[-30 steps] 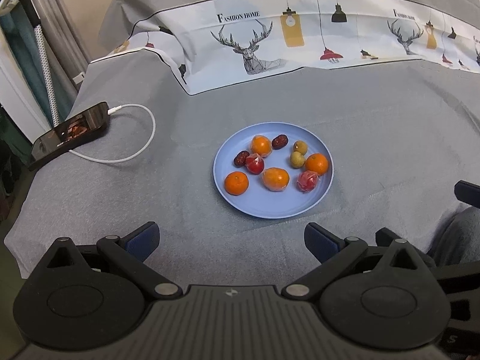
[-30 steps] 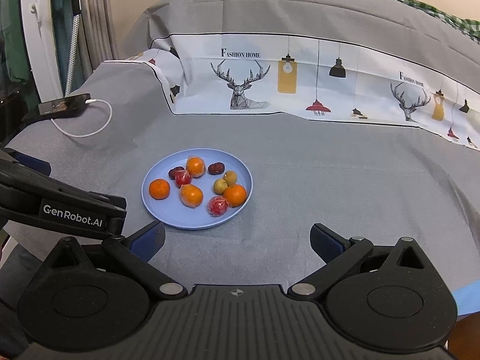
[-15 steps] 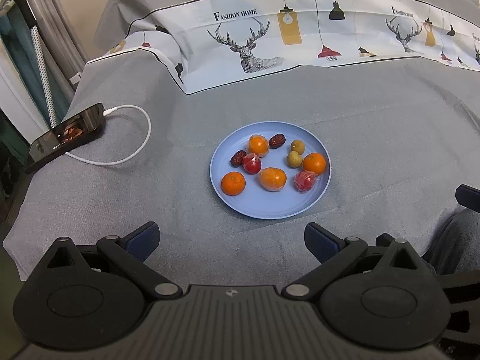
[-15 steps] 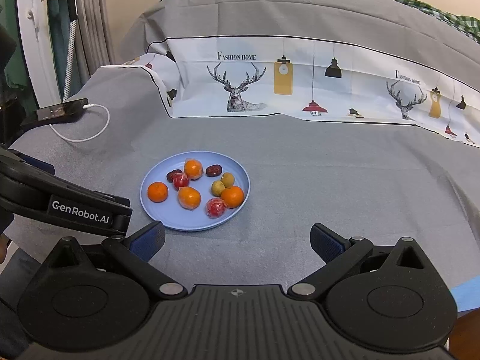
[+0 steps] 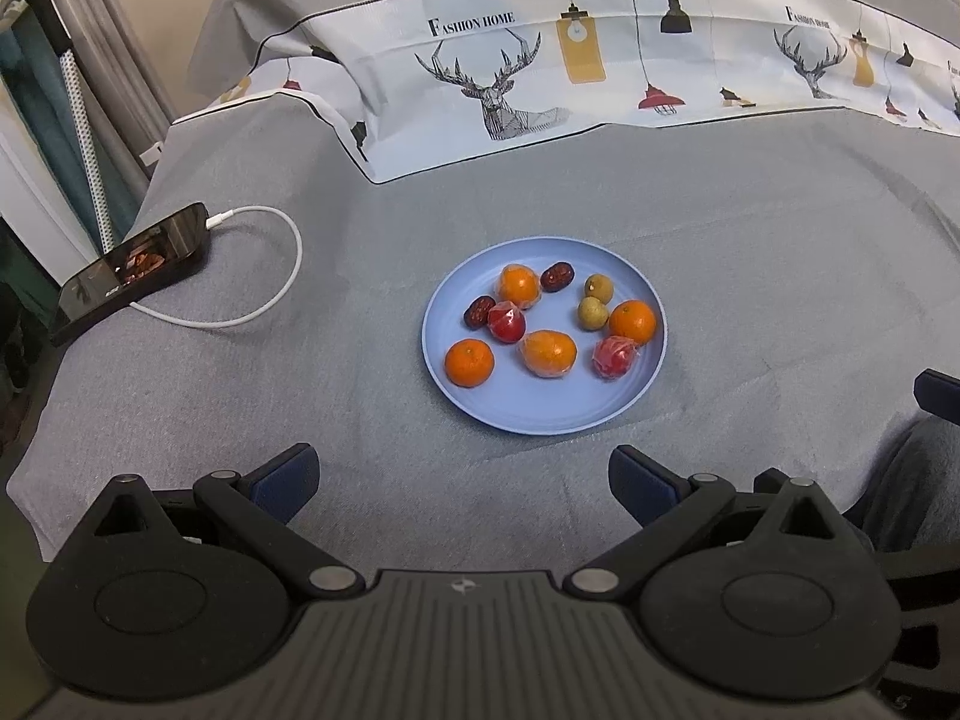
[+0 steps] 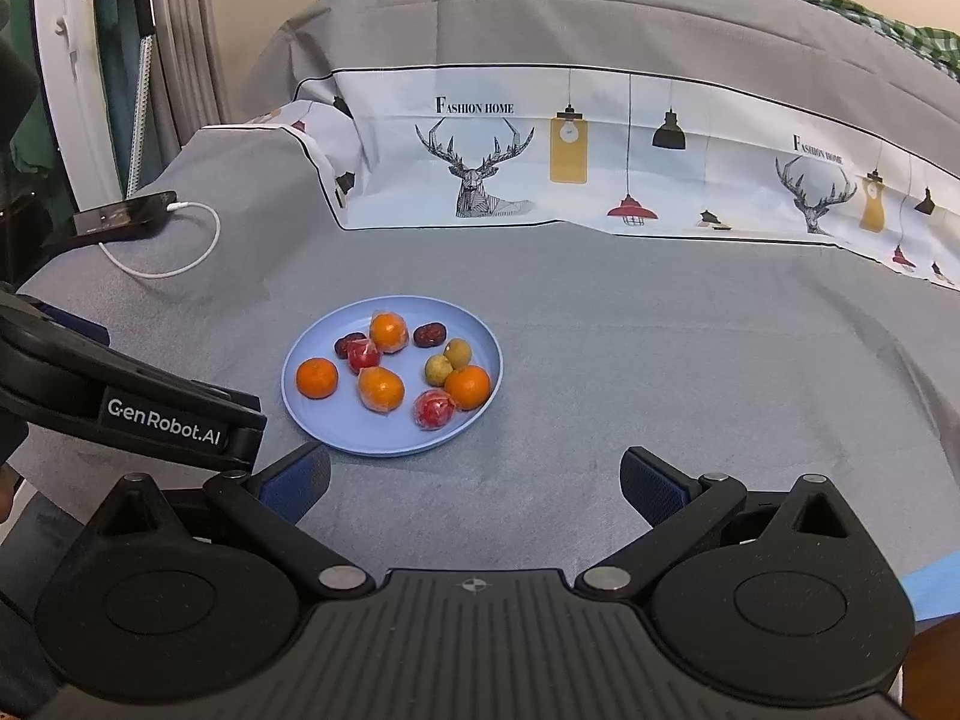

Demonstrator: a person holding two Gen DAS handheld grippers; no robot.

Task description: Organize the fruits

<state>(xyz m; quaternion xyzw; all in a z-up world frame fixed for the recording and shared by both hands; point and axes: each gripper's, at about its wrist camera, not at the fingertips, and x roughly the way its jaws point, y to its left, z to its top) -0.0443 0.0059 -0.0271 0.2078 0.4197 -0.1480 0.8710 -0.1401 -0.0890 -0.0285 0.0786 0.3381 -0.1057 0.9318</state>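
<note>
Round blue plastic plate of small fruits on grey-clothed table | left tool spread empty | right tool spread empty

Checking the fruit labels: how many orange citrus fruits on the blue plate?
4, none seemingly hidden. On the round blue plate: bare orange at its left edge, plastic-wrapped orange at centre front, wrapped orange at the back, bare orange at the right.
</note>
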